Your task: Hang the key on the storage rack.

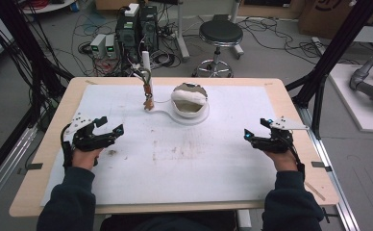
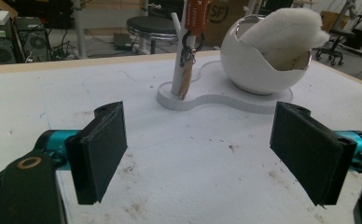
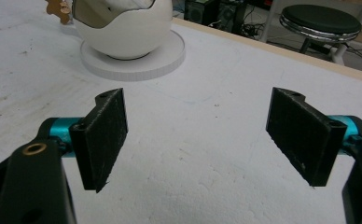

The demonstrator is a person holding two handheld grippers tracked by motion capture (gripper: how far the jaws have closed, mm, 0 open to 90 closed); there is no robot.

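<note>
We hold the left gripper (image 1: 108,126) low over the left part of the surface (image 1: 184,159), which is covered by a stained white sheet; its jaws stand wide apart with nothing between them, and in the left gripper view the black pads (image 2: 102,149) frame bare sheet. We hold the right gripper (image 1: 254,129) over the right part of the surface, well apart from the left one, and its jaws are also spread wide with nothing between them.

At the far middle of the surface lies a flat white base (image 1: 194,118) shaped like two joined discs. On its larger disc sits a white ball-shaped bowl (image 2: 258,70) with a cut-away opening, and a white fluffy cloth (image 2: 286,30) bulges out of that opening. On the smaller disc a thin white post (image 2: 178,70) stands tilted, and a bunch of keys with an orange-red tag (image 2: 197,14) hangs against it, the keys touching the post just above the base. The tag carries small pale writing that is too blurred for us to read.

Both grippers are well short of the base and touch none of these things. Beyond the surface a black round stool (image 1: 220,32) stands on the floor, and behind it in the left gripper view a brown box (image 2: 223,11) shows the letters "SF"
</note>
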